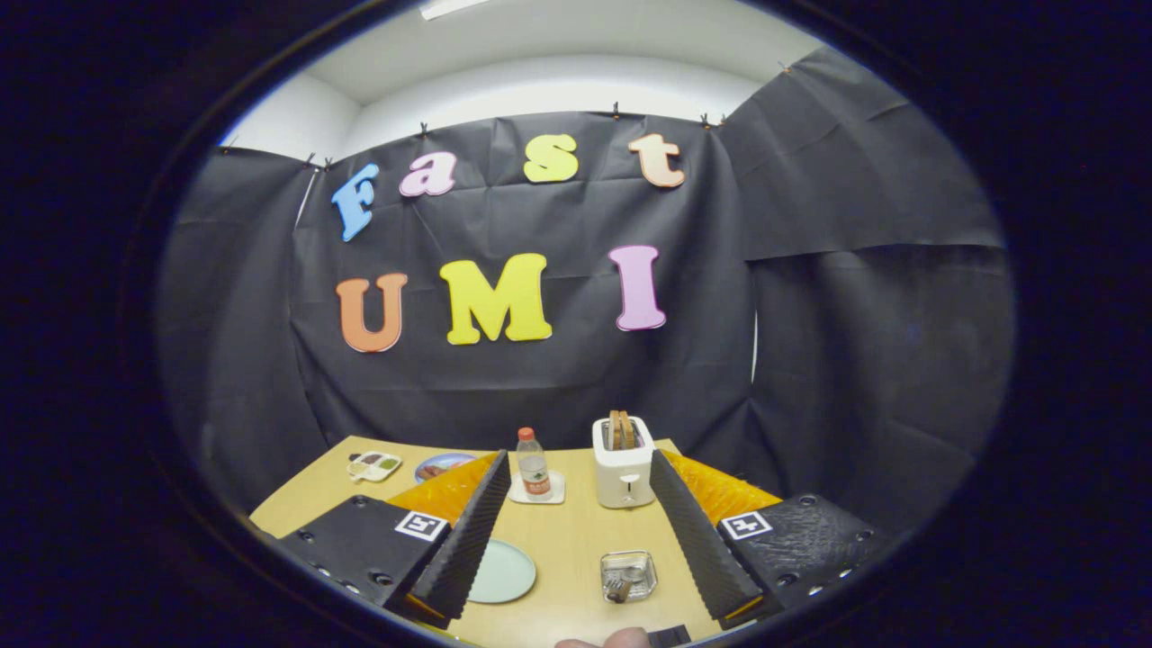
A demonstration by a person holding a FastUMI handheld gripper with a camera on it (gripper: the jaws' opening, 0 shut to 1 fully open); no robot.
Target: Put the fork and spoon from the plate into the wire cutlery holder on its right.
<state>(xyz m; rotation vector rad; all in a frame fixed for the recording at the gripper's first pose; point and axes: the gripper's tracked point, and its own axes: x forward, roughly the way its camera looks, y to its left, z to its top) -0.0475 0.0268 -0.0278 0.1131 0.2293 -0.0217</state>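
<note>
Between the spread fingers of the gripper [576, 461], low on the light wooden table [567, 540]: a round pale-green plate [504, 571] and, just to its right, a small square wire cutlery holder [628, 576]. Jaws released wide, grasping nothing.

Seems to hold metal cutlery [619, 589] already, that holder, though too small to sort into fork and spoon. No cutlery seen on the bare part of the plate, with its near edge hidden behind the finger on that side. Judged close to the end of the task, so check first: tip down and swing a little towards the plate to bring all of it out from behind the finger.

With anything left there, come down astride the handle, pinch at mid-handle, lift level, carry right, and let go only with the low end inside the wire rim. Stay short of the white two-slot toaster [623, 472] with toast in it and the clear red-capped water bottle [533, 465] on its white coaster [553, 493], both standing beyond the fingertips. With nothing left, draw straight back and up, well clear of the holder; probably light enough to tip at a nudge.
</note>
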